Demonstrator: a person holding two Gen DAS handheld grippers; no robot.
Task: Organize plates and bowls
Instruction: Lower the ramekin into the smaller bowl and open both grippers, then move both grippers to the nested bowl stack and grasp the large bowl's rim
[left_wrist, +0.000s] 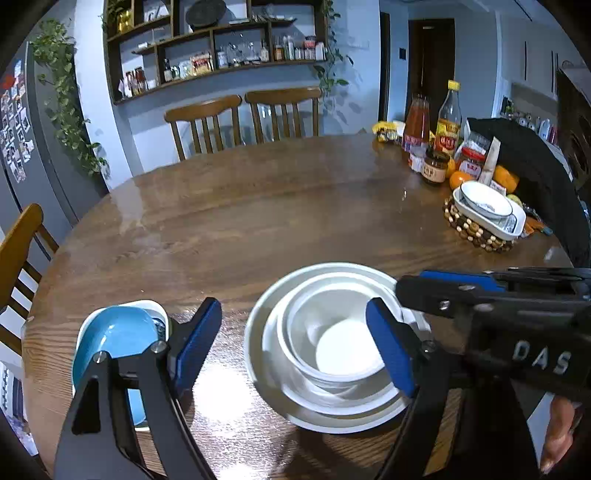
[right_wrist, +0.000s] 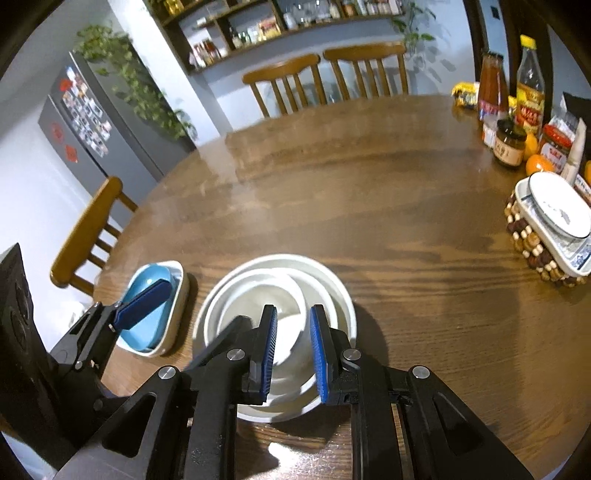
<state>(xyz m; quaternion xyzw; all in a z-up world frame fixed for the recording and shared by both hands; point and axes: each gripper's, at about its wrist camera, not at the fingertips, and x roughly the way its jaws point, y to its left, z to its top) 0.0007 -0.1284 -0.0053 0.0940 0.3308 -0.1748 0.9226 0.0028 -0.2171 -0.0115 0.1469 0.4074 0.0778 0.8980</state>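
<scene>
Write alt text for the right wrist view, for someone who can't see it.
A stack of nested white bowls sits on a round wooden table, seen between the right gripper's two narrowly parted blue fingers. To its left, a blue dish rests inside a white one, with the left gripper's finger over it.
</scene>
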